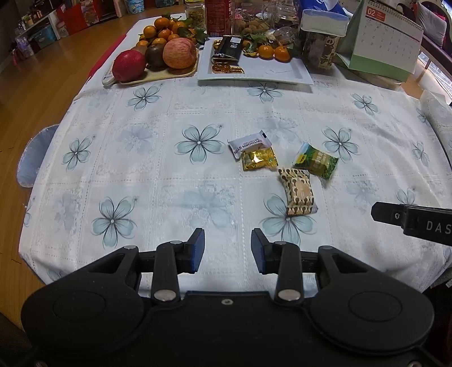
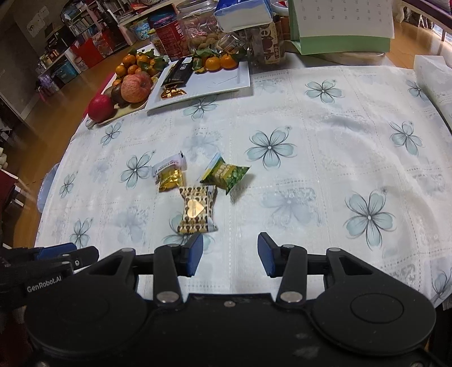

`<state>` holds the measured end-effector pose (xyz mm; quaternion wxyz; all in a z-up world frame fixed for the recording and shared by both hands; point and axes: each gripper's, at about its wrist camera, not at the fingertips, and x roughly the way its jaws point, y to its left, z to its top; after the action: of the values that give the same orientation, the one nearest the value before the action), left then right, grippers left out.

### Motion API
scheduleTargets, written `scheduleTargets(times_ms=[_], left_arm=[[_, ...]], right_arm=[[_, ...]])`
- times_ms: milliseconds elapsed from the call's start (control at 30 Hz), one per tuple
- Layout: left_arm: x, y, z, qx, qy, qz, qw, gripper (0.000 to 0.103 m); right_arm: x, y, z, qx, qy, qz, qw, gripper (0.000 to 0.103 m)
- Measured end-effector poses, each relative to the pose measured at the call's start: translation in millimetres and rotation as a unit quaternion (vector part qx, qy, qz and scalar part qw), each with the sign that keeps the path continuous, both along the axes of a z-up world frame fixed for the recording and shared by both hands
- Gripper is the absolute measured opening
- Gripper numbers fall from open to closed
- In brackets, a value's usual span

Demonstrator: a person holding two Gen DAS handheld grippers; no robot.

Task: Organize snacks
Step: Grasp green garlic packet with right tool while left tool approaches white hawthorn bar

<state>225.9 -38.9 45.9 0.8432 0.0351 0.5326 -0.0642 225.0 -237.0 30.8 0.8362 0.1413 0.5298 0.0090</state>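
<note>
Several wrapped snacks lie loose on the flowered tablecloth: a white packet [image 1: 248, 143] [image 2: 169, 166], a gold packet [image 1: 258, 160] [image 2: 170, 179], a green packet [image 1: 315, 161] [image 2: 226, 174] and a brown patterned packet with a gold heart [image 1: 298, 191] [image 2: 197, 209]. My left gripper [image 1: 227, 251] is open and empty, near the table's front edge, short of the snacks. My right gripper [image 2: 230, 254] is open and empty, just in front of the brown packet. A white rectangular plate [image 1: 278, 74] [image 2: 223, 80] at the back holds a dark packet, gold coins and tangerines.
A fruit tray [image 1: 158, 74] [image 2: 124, 111] with apples and tangerines stands at the back left. Jars, a tissue box [image 1: 323, 18] and a desk calendar [image 1: 387, 39] stand behind the plate. The table edge and wooden floor lie to the left.
</note>
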Motion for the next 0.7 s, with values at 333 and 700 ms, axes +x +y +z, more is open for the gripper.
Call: scheduleTargets(times_ms=[333, 700], left_arm=[[65.9, -3.2, -12.8, 0.003, -0.009, 0.01, 0.9999, 0.047], [105.7, 0.5, -42.3, -0.036, -0.003, 0.012, 0.9993, 0.047]], right_arm=[[83.3, 7.7, -11.7, -0.003, 0.006, 0.003, 1.0, 0.047], [115.8, 0.0, -51.1, 0.016, 0.012, -0.02, 1.0, 0.047]])
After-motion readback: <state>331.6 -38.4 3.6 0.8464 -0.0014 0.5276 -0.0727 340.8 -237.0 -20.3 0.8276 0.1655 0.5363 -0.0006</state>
